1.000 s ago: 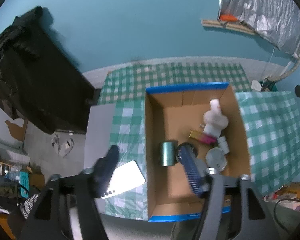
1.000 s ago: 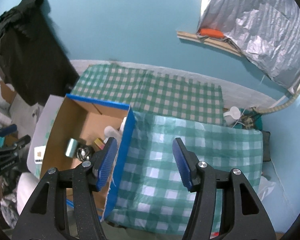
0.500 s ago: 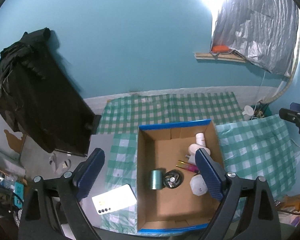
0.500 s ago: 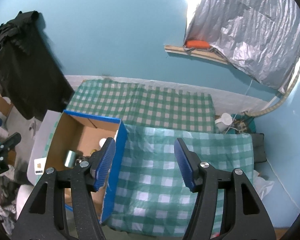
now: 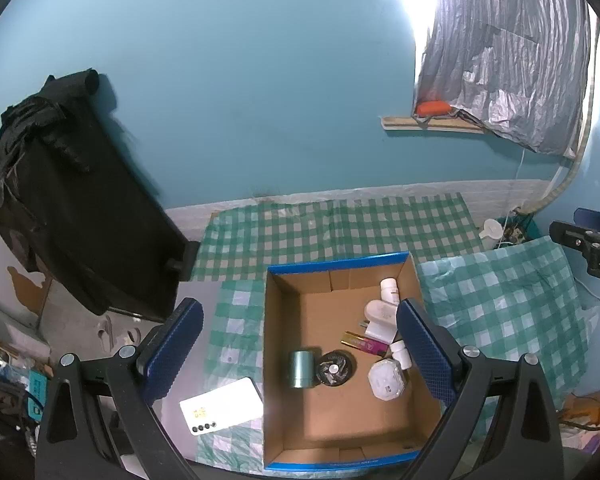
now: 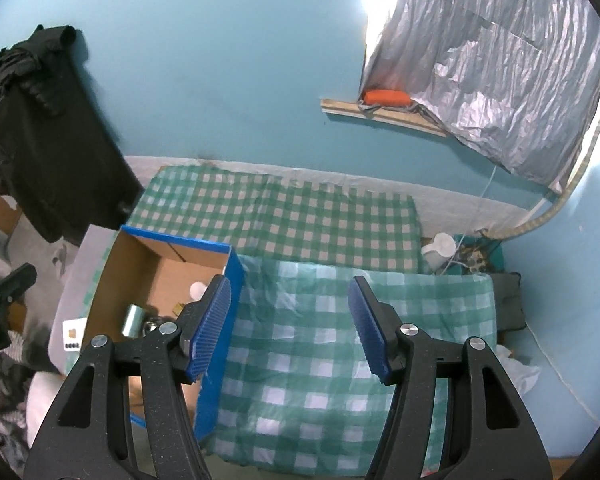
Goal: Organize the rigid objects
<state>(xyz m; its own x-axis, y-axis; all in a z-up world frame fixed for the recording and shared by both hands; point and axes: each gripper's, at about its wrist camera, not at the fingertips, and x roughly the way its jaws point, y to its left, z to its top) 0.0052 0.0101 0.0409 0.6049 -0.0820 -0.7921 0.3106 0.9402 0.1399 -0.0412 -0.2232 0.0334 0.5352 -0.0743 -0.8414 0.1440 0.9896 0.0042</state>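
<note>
From the left wrist view, the left claw (image 5: pixel 300 354) hangs high over the cardboard box (image 5: pixel 284 368), and its blue jaws have just been opening; they now stand very wide with nothing between them. The box has a blue rim and sits on a green checked cloth (image 5: pixel 332 236). Inside the box lie a small green can (image 5: pixel 301 369) on its side, a round black thing (image 5: pixel 335 367) touching it, a gold and pink tube (image 5: pixel 365 343), a white bottle (image 5: pixel 382 316), a small white jar (image 5: pixel 401 354) and a flat white lid-like thing (image 5: pixel 387 380). The right finger of the claw hides part of the jar and the bottle. Just left of the box, outside it, a white phone (image 5: pixel 222 405) lies face down on the cloth. A black cloth (image 5: pixel 68 216) hangs over something tall on the far left. A silver sheet (image 5: pixel 508 52) hangs on the blue wall.

From the right wrist view, the right claw (image 6: pixel 290 326) is half open and holds nothing. It hangs over a second checked cloth (image 6: pixel 324 344), beside the box's blue right wall (image 6: pixel 228 288). Its left finger blocks part of the inside of the box, where only the can (image 6: pixel 134 320) and a bit of white show. A white jug (image 6: pixel 440 250) stands near the wall on the right. The left claw's black frame peeks in at the far left edge.
</note>
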